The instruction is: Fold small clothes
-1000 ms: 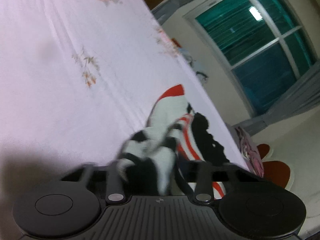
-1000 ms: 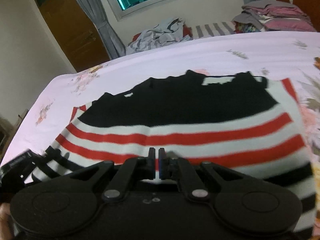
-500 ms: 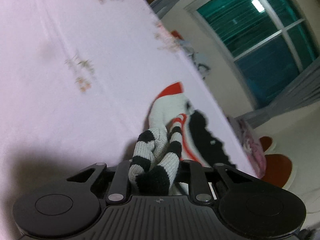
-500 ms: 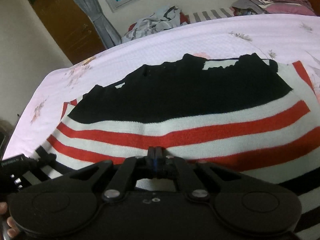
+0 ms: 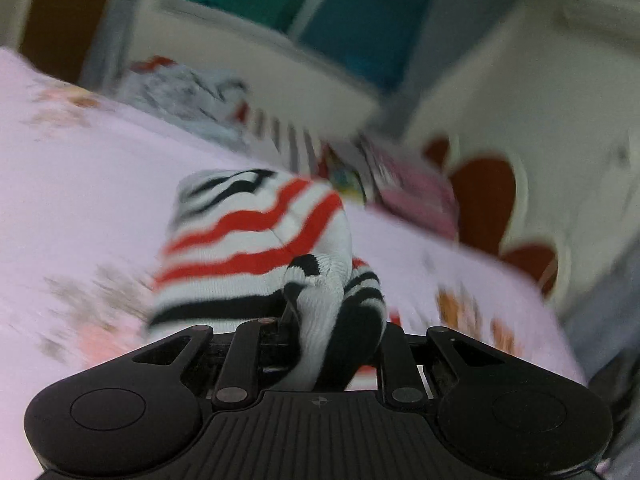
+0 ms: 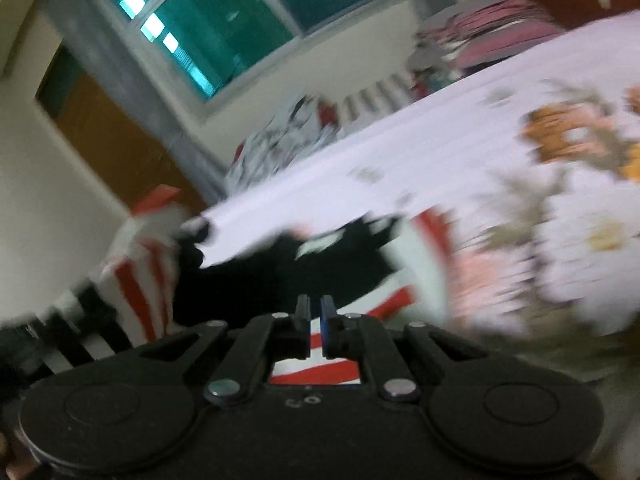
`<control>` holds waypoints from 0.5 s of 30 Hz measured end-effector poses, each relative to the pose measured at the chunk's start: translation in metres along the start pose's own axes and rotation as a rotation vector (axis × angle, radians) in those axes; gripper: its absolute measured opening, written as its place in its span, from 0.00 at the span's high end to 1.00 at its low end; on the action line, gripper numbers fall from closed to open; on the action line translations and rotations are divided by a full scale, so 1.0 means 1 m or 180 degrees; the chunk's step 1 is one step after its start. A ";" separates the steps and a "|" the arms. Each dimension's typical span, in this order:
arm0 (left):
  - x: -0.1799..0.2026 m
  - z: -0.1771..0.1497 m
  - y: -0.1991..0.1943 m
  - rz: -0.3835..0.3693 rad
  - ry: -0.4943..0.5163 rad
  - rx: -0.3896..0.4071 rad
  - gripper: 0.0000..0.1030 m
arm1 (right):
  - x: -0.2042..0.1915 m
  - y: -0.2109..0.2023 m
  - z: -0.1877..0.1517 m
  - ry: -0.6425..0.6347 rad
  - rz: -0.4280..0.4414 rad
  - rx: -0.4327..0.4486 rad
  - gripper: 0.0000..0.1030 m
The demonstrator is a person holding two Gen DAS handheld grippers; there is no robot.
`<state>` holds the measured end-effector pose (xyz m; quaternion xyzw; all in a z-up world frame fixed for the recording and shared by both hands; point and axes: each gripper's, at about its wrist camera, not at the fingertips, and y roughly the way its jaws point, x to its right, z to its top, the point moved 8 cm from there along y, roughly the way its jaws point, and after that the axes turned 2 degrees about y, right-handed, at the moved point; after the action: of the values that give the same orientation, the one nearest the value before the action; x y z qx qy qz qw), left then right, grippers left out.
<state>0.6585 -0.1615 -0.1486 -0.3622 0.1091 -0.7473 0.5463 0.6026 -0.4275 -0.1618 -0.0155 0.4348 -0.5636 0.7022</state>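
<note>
The small knitted sweater (image 5: pixel 248 240), white with red and black stripes, is partly lifted off the pink floral bed sheet (image 5: pixel 80 184). My left gripper (image 5: pixel 332 320) is shut on a bunched black-and-white striped edge of it, which hides the fingertips. In the right wrist view the sweater's black part (image 6: pixel 280 280) lies just ahead, and its left side (image 6: pixel 148 248) hangs raised. My right gripper (image 6: pixel 315 314) has its jaws just starting to open. A thin striped hem still sits between the blue pads. Both views are blurred.
A heap of loose clothes (image 5: pixel 184 92) lies at the bed's far edge, also in the right wrist view (image 6: pixel 288 136). A folded pink stack (image 6: pixel 492 36) sits at the far right corner. Beyond are a window, a brown door (image 6: pixel 120 152) and a red-and-white headboard (image 5: pixel 484 200).
My left gripper has risen and rolled with the bunched edge, lifting the sweater's left side off the sheet. The right gripper has swung sideways with the hem, and a thin gap shows between its pads.
</note>
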 end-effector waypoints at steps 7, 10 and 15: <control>0.075 -0.067 0.061 0.0115 0.0596 -0.0764 0.46 | 0.061 -0.045 0.005 0.0362 -0.0031 -0.0031 0.60; 0.075 -0.038 0.017 -0.0033 0.0554 -0.0427 0.45 | 0.058 -0.051 0.007 0.0408 0.0140 -0.0058 0.52; -0.002 0.012 -0.023 0.0342 0.0265 0.0011 0.45 | 0.027 -0.026 0.001 0.0426 0.0413 -0.0346 0.51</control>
<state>0.6501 -0.1480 -0.1283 -0.3234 0.1497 -0.7315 0.5813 0.5827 -0.4593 -0.1641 0.0123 0.5107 -0.4923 0.7047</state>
